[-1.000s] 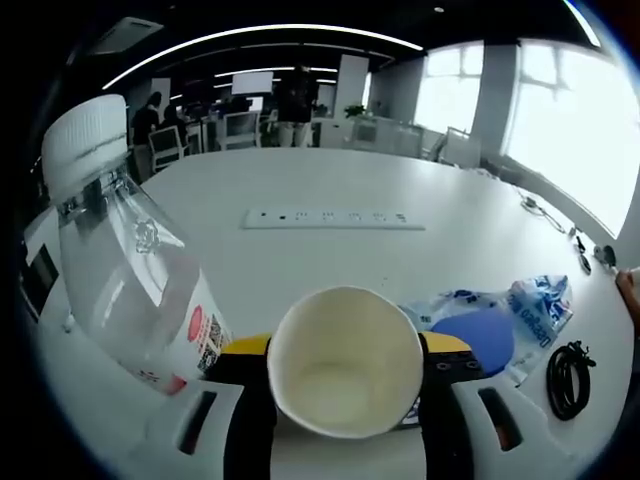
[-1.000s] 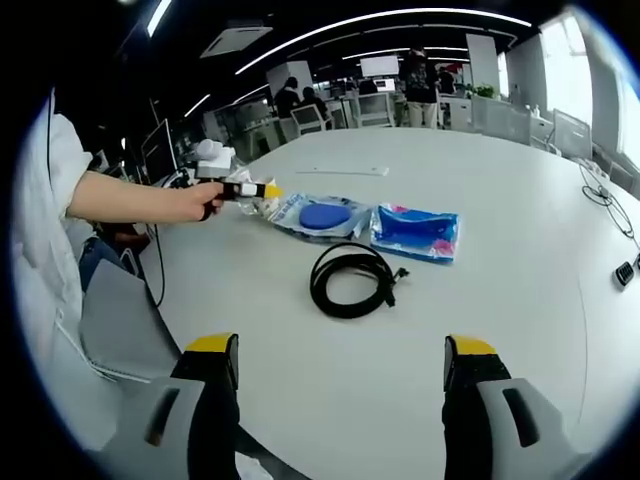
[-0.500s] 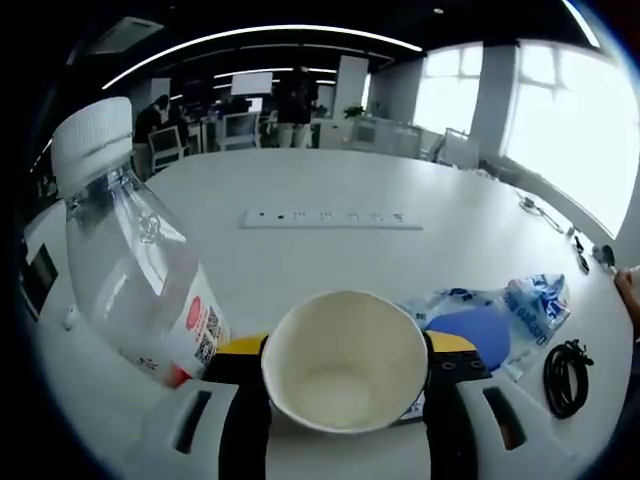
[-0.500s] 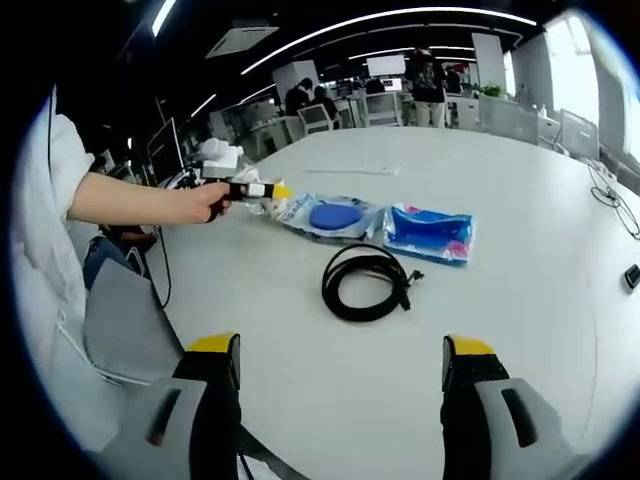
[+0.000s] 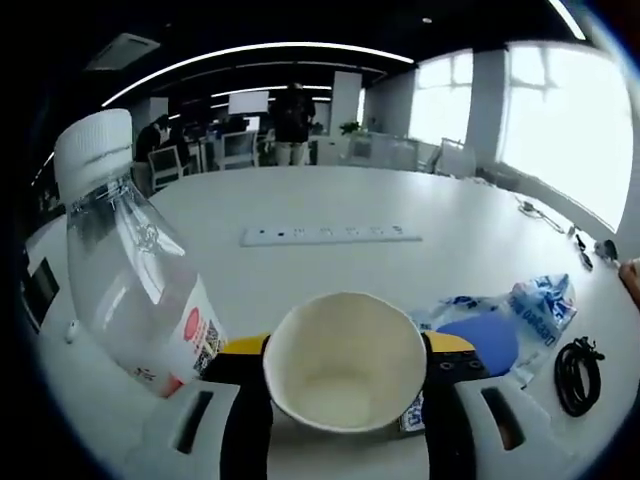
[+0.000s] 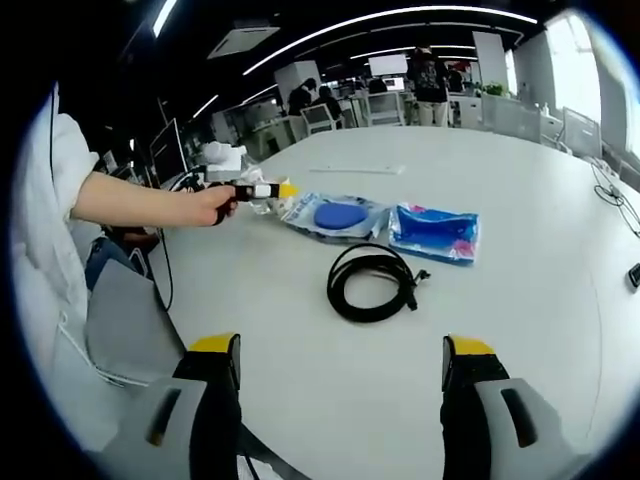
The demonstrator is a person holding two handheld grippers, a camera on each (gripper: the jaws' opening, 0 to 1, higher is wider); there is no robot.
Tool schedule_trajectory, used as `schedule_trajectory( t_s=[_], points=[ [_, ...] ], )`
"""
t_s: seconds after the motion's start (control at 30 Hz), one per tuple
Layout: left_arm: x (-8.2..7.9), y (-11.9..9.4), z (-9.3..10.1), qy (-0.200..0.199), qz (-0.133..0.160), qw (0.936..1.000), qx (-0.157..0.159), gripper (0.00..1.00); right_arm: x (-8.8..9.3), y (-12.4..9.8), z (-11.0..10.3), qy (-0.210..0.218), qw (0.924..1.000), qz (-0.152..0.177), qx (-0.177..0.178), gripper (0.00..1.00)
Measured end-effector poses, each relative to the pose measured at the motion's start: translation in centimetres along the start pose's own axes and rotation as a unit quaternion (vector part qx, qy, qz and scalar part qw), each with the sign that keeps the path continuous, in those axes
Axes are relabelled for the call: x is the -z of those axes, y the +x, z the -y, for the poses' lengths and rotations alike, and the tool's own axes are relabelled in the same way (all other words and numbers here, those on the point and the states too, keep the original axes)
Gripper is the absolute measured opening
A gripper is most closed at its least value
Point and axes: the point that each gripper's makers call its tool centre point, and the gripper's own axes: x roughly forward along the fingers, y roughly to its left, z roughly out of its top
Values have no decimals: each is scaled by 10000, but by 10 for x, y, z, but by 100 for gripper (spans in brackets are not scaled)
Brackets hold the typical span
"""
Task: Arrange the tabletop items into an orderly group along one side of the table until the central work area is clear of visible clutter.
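The left tool [image 5: 345, 400] is clamped on a paper cup [image 5: 345, 372], just right of the bottle [image 5: 130, 285]. It has barely moved, so the cup seems nearly placed. The right tool [image 6: 340, 385] hangs apart, the black cable [image 6: 372, 282] ahead of it.

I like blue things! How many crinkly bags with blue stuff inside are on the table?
2. One bag lies near the left gripper; the other bag lies beside it, behind the black cable.

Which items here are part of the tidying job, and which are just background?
Task items: paper cup in the left gripper; water bottle; two blue packets; coiled black cable.

Background: built-in socket strip; distant chairs.
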Motion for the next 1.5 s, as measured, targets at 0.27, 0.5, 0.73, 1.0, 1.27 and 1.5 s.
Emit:
schedule_trajectory(
  t_s=[0.27,0.5,0.73,1.0,1.27,1.5],
  points=[
    [3,0,1,-29,-33,10000,30,58,0,4,-1,-3,10000,-5,-35,81],
    [5,-1,4,70,-8,10000,40,66,0,6,-3,-13,10000,-15,-64,81],
    [3,-3,4,167,49,9998,63,66,2,8,-5,19,10000,-16,-93,80],
    [-17,-7,4,259,270,9993,57,66,2,12,-11,16,9999,-16,-168,80],
    [-36,-13,10,338,451,9983,131,66,-4,10,-10,-19,9999,72,-137,80],
    [-61,-23,10,481,695,9963,143,69,-3,9,-9,-33,9999,70,-111,81]
  ],
)
